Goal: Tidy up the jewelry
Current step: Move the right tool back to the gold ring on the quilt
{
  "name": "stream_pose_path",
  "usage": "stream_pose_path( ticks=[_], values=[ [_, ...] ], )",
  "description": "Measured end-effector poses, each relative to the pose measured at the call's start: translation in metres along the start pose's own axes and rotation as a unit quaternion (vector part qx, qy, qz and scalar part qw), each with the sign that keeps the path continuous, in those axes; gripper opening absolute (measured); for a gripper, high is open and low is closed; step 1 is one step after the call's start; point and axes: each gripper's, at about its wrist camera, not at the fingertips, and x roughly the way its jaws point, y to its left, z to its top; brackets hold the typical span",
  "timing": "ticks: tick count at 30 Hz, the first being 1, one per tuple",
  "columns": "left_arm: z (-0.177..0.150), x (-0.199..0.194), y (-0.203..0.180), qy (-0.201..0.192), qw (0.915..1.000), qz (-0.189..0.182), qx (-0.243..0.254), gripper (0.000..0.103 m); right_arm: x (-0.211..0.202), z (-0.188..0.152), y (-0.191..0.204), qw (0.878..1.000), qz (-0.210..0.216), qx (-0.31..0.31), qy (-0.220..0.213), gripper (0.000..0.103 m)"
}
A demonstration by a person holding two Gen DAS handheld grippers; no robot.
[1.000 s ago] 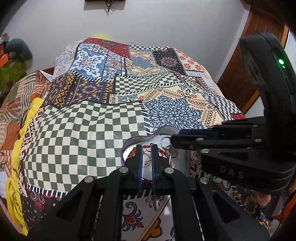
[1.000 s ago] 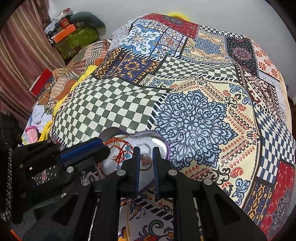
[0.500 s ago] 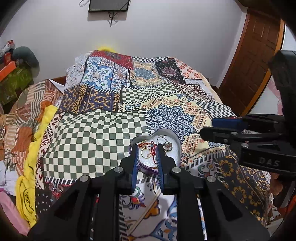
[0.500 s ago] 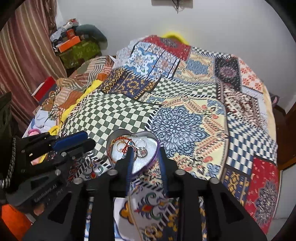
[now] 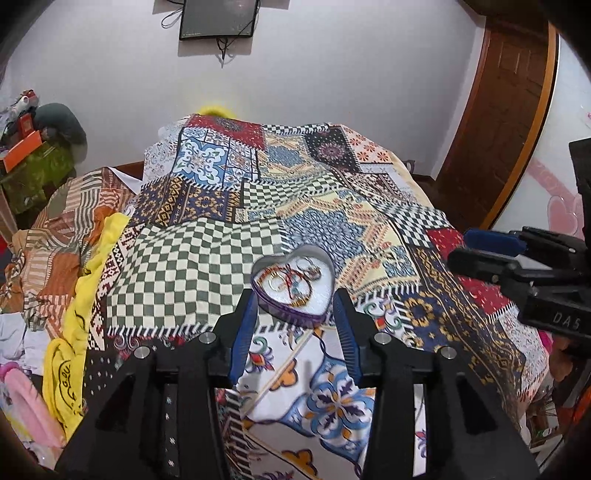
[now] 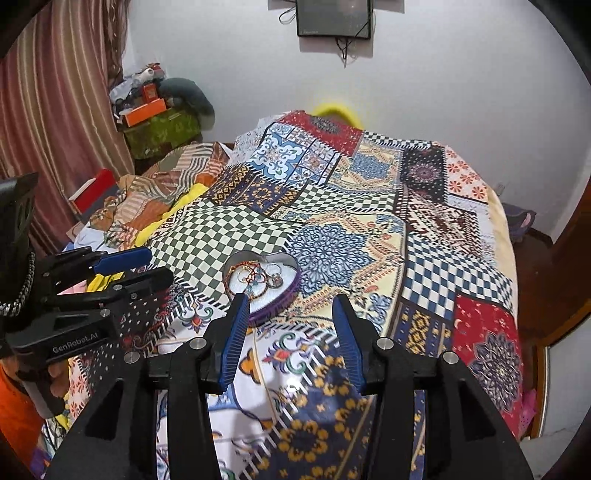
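A heart-shaped silver tin with a purple rim (image 5: 325, 266) lies on the patchwork bedspread (image 5: 184, 266). It holds a red bracelet (image 5: 295, 286) and several rings (image 5: 277, 281). The tin also shows in the right wrist view (image 6: 290, 263), with the bracelet (image 6: 255, 280) and rings (image 6: 275, 281) inside. My left gripper (image 5: 295, 301) is open and empty, held back just short of the tin. My right gripper (image 6: 290, 308) is open and empty, also just short of the tin. Each gripper shows in the other's view, the right gripper (image 5: 517, 254) and the left gripper (image 6: 110, 269).
Crumpled clothes and a yellow cloth (image 5: 96, 258) pile along the bed's left side. Boxes and a grey cushion (image 6: 162, 110) stand in the far left corner by a curtain. A wooden door (image 5: 506, 122) is at the right. A dark screen (image 5: 218, 18) hangs on the wall.
Both grippers have pulled back and up from the tin and opened wide. The jewelry stays in the tin.
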Motion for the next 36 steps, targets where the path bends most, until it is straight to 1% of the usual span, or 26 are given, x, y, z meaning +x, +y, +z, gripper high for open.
stream_pose_path(
  ticks=[4, 8, 12, 16, 19, 25, 29, 31, 32, 33, 34, 36],
  values=[
    [-0.011, 0.005, -0.012, 0.015, 0.9998, -0.008, 0.005, 0.042, -0.009, -0.012, -0.009, 1.000, -0.009, 0.005, -0.003, 0.043],
    [-0.022, 0.018, -0.028, 0.039, 0.9989, -0.021, 0.016, 0.042, -0.012, -0.025, -0.018, 1.000, -0.017, 0.008, 0.002, 0.043],
    [-0.031, 0.031, -0.047, 0.059, 0.9972, -0.036, 0.028, 0.042, -0.009, -0.039, -0.027, 0.999, -0.032, 0.010, 0.013, 0.043],
    [-0.038, 0.044, -0.064, 0.074, 0.9951, -0.056, 0.033, 0.042, -0.004, -0.051, -0.037, 0.999, -0.025, 0.021, 0.029, 0.043],
    [-0.042, 0.055, -0.078, 0.087, 0.9928, -0.070, 0.043, 0.042, -0.003, -0.061, -0.041, 0.999, -0.035, 0.023, 0.034, 0.043],
    [-0.046, 0.070, -0.103, 0.093, 0.9893, -0.090, 0.066, 0.042, -0.004, -0.071, -0.050, 0.998, -0.036, 0.033, 0.041, 0.043],
    [-0.048, 0.081, -0.107, 0.105, 0.9881, -0.095, 0.059, 0.034, -0.003, -0.075, -0.054, 0.998, -0.030, 0.040, 0.043, 0.043],
    [-0.048, 0.084, -0.108, 0.101, 0.9890, -0.089, 0.060, 0.031, -0.003, -0.077, -0.054, 0.998, -0.027, 0.041, 0.045, 0.043],
    [-0.049, 0.085, -0.109, 0.100, 0.9893, -0.088, 0.059, 0.029, -0.002, -0.077, -0.054, 0.998, -0.027, 0.041, 0.045, 0.043],
    [-0.049, 0.086, -0.109, 0.099, 0.9894, -0.089, 0.058, 0.022, -0.002, -0.078, -0.053, 0.998, -0.028, 0.039, 0.045, 0.043],
    [-0.049, 0.086, -0.108, 0.099, 0.9895, -0.089, 0.057, 0.019, -0.002, -0.078, -0.052, 0.998, -0.029, 0.036, 0.045, 0.043],
    [-0.049, 0.086, -0.106, 0.099, 0.9895, -0.091, 0.053, 0.019, -0.001, -0.078, -0.050, 0.998, -0.030, 0.032, 0.044, 0.043]
  ],
)
